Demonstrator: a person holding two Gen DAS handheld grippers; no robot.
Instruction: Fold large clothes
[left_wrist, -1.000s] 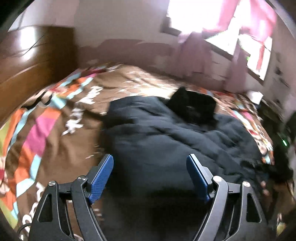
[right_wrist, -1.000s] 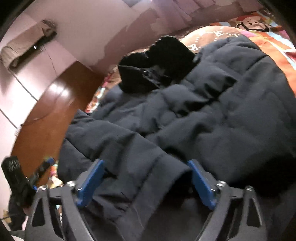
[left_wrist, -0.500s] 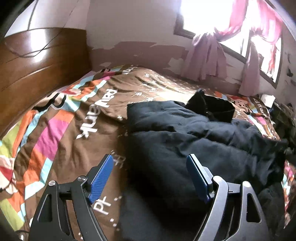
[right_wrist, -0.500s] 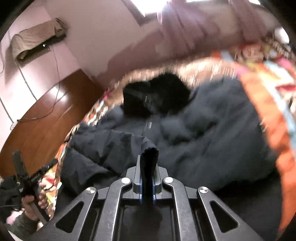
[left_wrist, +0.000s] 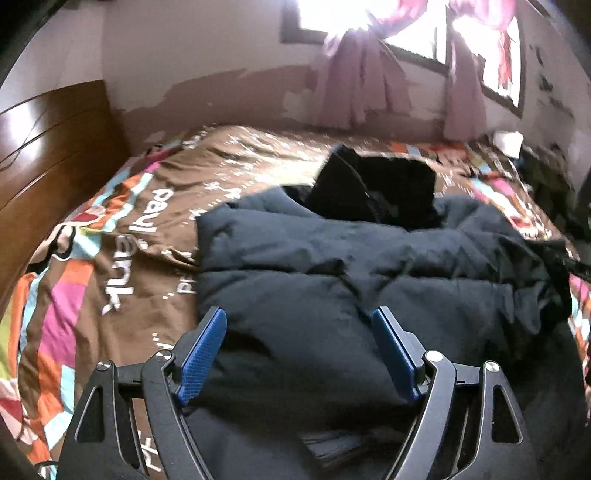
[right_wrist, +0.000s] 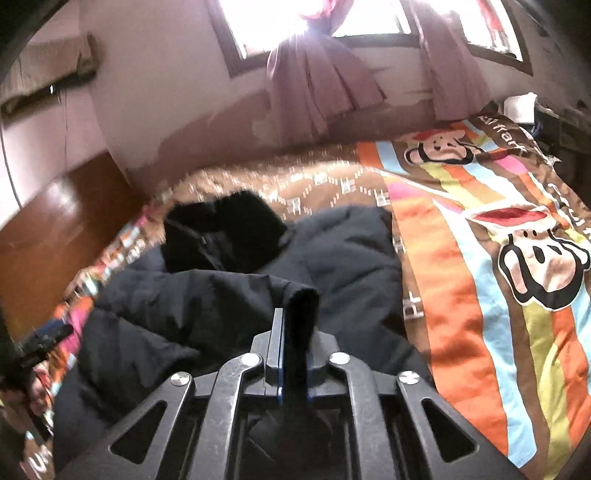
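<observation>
A dark navy puffer jacket (left_wrist: 351, 273) lies spread on the bed, its black furry hood (left_wrist: 373, 188) at the far end. My left gripper (left_wrist: 299, 350) is open, its blue pads either side of the jacket's near part, just above it. In the right wrist view the jacket (right_wrist: 207, 306) fills the left of the bed with the hood (right_wrist: 225, 232) behind. My right gripper (right_wrist: 295, 332) is shut on a fold of the jacket's sleeve cuff (right_wrist: 301, 306), lifted above the rest of the jacket.
The bed has a brown and striped cartoon duvet (right_wrist: 498, 266). A wooden headboard (left_wrist: 40, 158) stands at the left. The wall, window and pink curtains (left_wrist: 365, 85) are behind the bed. The other gripper and a hand show at the left edge (right_wrist: 33, 354).
My right gripper has stayed shut on the sleeve cuff and swung right, showing more of the duvet. My left gripper stayed open and moved right over the jacket.
</observation>
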